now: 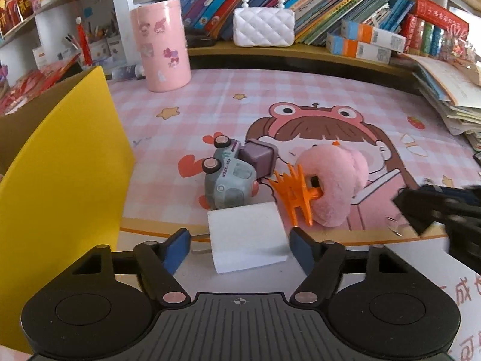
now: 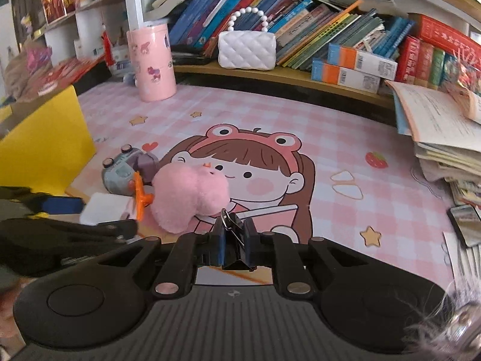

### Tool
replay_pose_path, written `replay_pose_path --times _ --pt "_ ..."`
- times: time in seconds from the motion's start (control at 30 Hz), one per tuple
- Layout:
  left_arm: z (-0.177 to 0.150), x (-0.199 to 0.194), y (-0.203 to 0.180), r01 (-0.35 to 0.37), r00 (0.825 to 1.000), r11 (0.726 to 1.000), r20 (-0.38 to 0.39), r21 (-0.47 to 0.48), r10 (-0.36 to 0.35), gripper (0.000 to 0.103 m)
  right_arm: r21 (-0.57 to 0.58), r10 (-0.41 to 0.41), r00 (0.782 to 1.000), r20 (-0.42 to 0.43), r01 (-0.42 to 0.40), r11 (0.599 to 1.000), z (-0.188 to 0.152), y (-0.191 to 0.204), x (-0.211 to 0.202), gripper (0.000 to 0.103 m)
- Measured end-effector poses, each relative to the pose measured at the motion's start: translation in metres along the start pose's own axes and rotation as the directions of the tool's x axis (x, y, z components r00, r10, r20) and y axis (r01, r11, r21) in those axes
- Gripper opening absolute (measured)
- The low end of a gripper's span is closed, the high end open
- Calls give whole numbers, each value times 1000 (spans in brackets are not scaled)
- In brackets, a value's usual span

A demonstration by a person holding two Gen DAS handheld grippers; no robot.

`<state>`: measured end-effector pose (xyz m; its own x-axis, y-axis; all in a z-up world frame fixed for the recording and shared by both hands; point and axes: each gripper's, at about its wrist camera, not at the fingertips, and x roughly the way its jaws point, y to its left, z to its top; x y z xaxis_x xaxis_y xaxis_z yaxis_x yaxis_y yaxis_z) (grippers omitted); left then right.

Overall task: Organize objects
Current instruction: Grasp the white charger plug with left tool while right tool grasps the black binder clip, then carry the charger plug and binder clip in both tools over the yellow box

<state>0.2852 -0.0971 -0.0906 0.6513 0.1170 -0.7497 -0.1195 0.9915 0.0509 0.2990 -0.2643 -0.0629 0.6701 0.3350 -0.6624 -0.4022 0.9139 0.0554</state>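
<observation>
My left gripper is open, its blue pads on either side of a white block at the desk's front edge, not touching it. Behind the block lie a grey-green toy car on its side, a purple cube, an orange hair claw and a pink fluffy scrunchie. My right gripper is shut on a black binder clip, just in front of the scrunchie. The right gripper shows at the right edge of the left wrist view.
A yellow box stands at the left. A pink cylindrical container stands at the back left. A white quilted purse sits on the book shelf. Stacked books and papers fill the right side. A phone lies at the right.
</observation>
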Motion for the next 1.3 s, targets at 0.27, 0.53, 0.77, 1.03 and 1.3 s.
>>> replay_pose_path --times 0.27,0.53,0.77,1.03,1.3 --pt "-6 -29 14 93 995 994 25 -49 -92 67 54 -25 1000 1 24 998 -9 12 -33 11" --pt "-29 -88 43 219 975 971 49 -93 -215 67 140 -56 998 -33 60 988 -27 31 -67 11" --pt "-62 -126 87 232 972 962 57 -144 -226 67 114 -30 999 -39 34 993 -43 82 -86 12" --pt "-93 -161 150 180 983 957 89 -228 -163 67 31 30 999 -23 -29 999 -52 149 -104 11" --pt "-129 -195 204 143 987 946 108 -291 -116 67 -39 89 996 -28 -90 995 -66 218 -122 12"
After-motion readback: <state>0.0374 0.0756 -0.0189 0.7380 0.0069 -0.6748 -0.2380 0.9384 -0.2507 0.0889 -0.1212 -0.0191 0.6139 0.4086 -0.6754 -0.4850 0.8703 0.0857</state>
